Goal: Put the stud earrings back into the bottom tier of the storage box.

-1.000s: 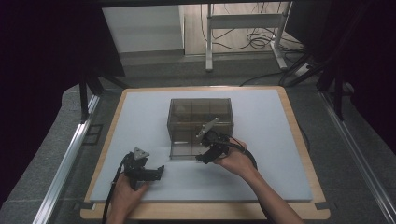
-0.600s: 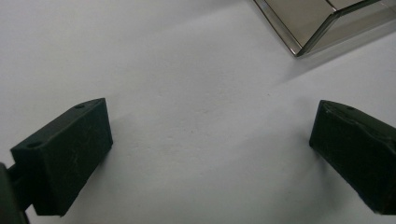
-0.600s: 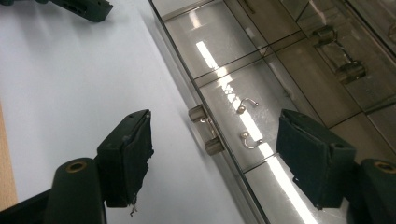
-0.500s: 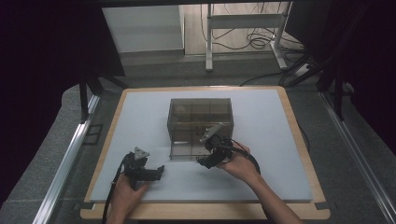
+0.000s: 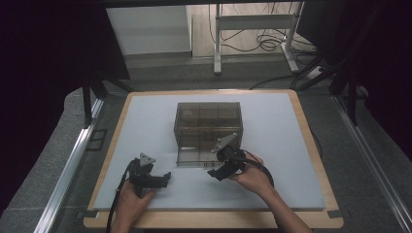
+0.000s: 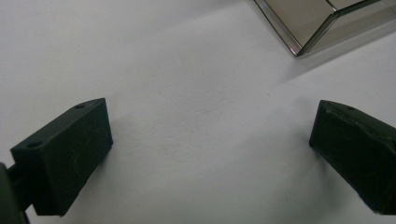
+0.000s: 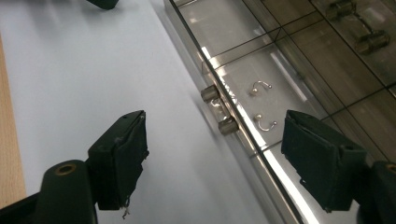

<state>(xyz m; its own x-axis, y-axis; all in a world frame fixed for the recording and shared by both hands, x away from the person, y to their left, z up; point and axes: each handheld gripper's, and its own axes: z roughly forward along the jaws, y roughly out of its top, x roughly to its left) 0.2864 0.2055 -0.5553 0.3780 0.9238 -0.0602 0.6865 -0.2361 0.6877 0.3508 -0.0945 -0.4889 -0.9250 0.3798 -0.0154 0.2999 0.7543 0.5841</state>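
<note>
your right gripper opens off the drawer handle of a smoked clear box

at the centre of the high view a smoked clear box (image 5: pixel 208 130) stands on the white mat (image 5: pixel 291 145) of the counter (image 5: pixel 311 131), its lowest drawer (image 5: pixel 197 159) facing the bottom of the frame. your right gripper (image 5: pixel 219 167) sits just right of centre, low in the frame, at the front of that drawer, with your right hand (image 5: pixel 252 175) behind it. its jaws have just been opening and now stand wide; in the right gripper view the drawer's metal handle (image 7: pixel 218 112), with two round posts, lies between them at the middle of the frame, and neither pad touches it. behind the clear drawer front, right of the handle, two small silver hooks (image 7: pixel 261 105) show. whether the drawer is pulled out at all cannot be told.

your left gripper (image 5: pixel 167 177) rests low on the mat at lower left of the high view, held in your left hand (image 5: pixel 131 201), well apart from the box. in the left gripper view its jaws stand wide over bare mat with nothing between them, and a corner of the box (image 6: pixel 308 28) shows at the upper right.
</note>
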